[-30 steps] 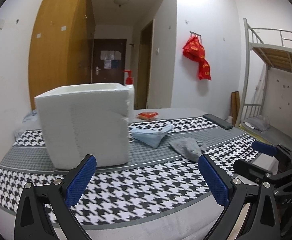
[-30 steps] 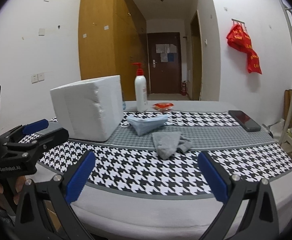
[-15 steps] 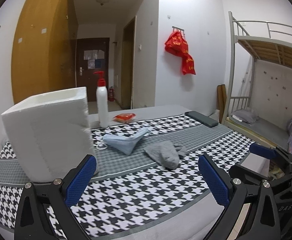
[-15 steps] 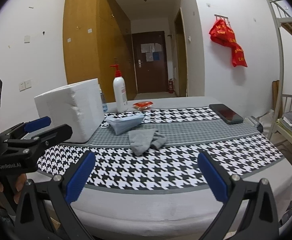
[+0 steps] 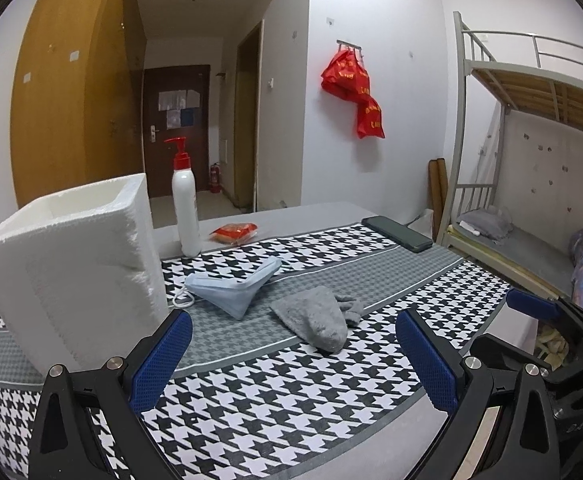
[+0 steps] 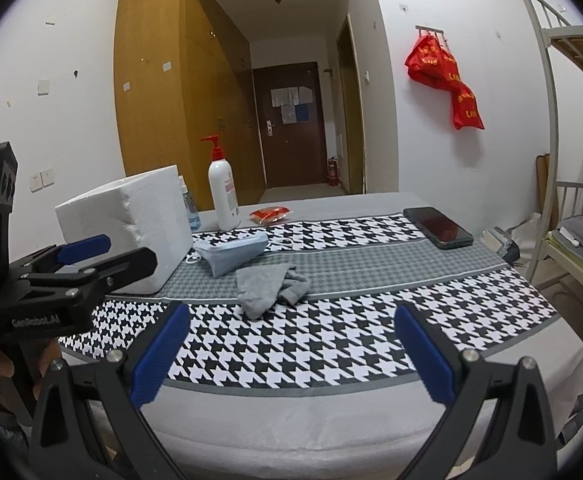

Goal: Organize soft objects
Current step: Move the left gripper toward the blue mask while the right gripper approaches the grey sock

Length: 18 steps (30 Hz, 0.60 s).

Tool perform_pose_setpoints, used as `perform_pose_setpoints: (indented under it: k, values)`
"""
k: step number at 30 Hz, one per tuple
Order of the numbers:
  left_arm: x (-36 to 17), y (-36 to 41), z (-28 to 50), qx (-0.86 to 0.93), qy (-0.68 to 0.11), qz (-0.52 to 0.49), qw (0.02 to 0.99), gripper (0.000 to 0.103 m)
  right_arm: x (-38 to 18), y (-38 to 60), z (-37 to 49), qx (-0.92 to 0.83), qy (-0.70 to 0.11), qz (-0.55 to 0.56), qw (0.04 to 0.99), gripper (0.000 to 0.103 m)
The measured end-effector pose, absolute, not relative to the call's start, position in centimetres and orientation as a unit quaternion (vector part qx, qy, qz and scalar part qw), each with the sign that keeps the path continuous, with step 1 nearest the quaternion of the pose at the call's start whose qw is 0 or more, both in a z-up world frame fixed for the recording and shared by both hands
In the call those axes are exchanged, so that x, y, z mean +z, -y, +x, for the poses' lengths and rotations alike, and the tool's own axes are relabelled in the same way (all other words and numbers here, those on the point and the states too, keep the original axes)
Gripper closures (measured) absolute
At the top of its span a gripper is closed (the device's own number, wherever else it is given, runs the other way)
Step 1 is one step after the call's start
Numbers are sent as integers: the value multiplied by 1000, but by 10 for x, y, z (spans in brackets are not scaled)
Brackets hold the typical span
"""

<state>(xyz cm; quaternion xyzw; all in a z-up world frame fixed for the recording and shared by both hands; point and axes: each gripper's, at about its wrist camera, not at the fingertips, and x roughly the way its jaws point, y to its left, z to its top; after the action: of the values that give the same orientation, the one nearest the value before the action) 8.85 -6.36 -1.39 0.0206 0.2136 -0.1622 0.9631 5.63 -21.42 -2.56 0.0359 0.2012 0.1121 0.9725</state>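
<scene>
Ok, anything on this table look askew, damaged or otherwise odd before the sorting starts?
Two soft items lie loose: a crumpled grey cloth and a folded blue face mask, its ear loop trailing toward the white foam box. The box's near corner edge looks chipped and rough. Nothing is spilled; the pump bottle stands upright.

A pump bottle (image 5: 185, 208), red packet (image 5: 234, 232) and dark phone (image 5: 396, 233) sit on the houndstooth-clothed table (image 5: 291, 380).

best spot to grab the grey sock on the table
Pinch the thick rounded end of the grey sock nearest the table edge, coming down from above. It lies flat and bunched, so a top pinch across its width gathers fabric. Both grippers are open and near.
</scene>
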Motion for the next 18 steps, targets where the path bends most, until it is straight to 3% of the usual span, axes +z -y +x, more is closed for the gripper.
perform_pose_setpoints:
  k: [18]
  values:
    - [-20,71,120,-147,-249,28,957,1,-29,219,79,112,-216,46,969,0]
